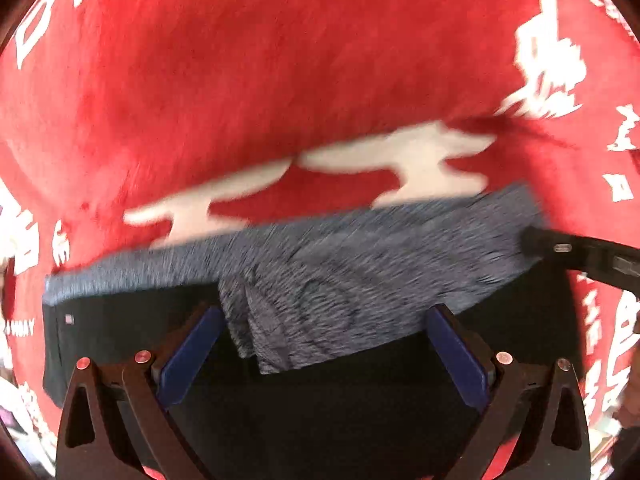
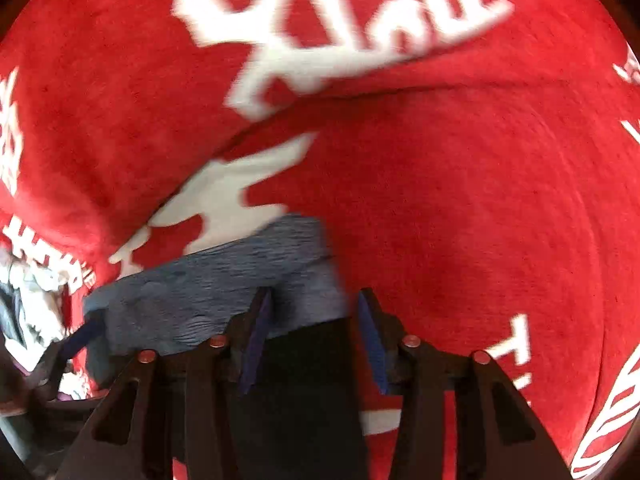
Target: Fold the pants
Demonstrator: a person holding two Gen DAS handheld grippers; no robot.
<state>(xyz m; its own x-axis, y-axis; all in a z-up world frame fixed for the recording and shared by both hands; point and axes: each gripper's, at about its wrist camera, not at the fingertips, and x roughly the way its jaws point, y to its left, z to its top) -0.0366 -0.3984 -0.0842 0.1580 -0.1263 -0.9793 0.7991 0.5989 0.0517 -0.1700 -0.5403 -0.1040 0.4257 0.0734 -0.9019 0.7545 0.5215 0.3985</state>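
Left wrist view: left gripper (image 1: 324,344) is hovering with jaws spread wide above the pants (image 1: 320,264), clasping nothing
Right wrist view: right gripper (image 2: 314,336) is standing partly parted over the fabric's corner, not pinching it
Pants: lying folded, grey over dark, on the red blanket (image 1: 240,80)

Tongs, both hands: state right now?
Left tongs: open, pads wide apart, pants lying between them, not pinched.
Right tongs: open, over the edge of the pants, holding nothing.
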